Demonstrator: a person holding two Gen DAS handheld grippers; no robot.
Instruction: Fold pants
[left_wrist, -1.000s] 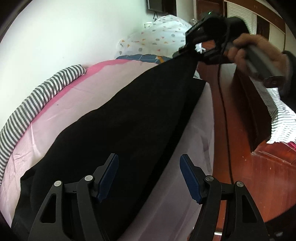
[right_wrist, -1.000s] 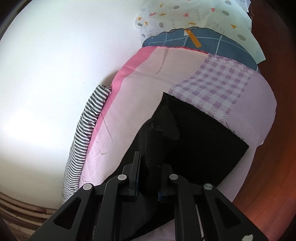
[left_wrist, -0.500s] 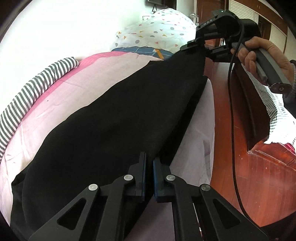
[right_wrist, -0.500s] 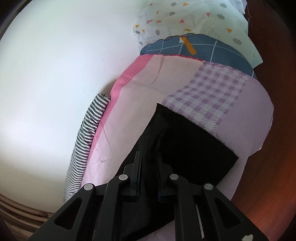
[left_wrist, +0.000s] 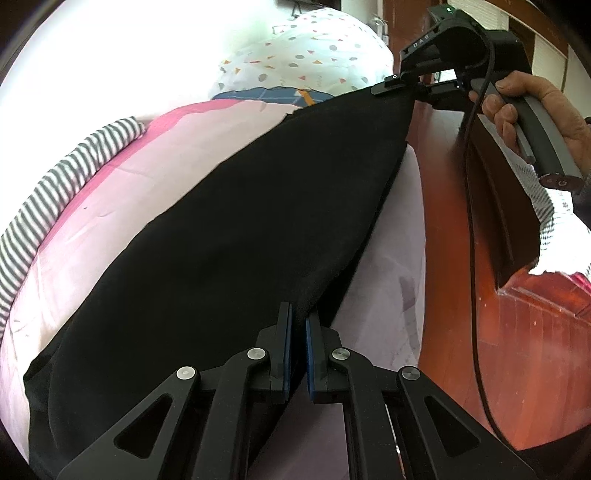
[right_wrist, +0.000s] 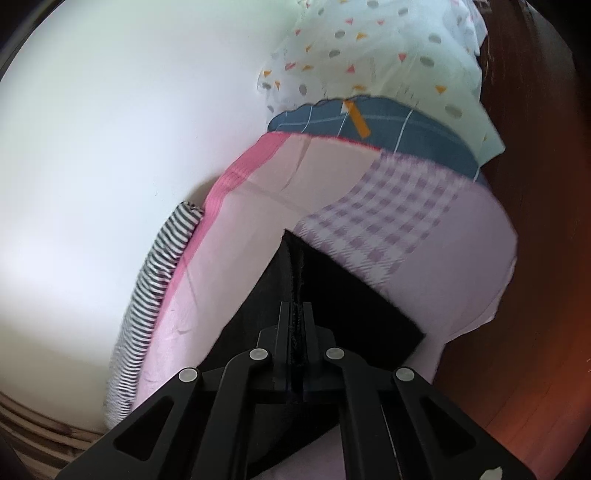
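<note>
The black pants are lying stretched lengthwise across the pink bed sheet, one long edge lifting taut off it, the raw-edged hem end draping flat.

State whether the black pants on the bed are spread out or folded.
Spread out: the black pants lie long across the pink sheet, one edge pinched by both tongs.

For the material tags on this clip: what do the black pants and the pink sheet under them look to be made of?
Black pants: soft matte woven cloth, perhaps a brushed cotton blend; no sheen, and a frayed, fuzzy edge shows between the right gripper's closed jaws. Pink sheet: thin, smooth woven fabric, likely cotton; fine creases, flat printed colour.
</note>
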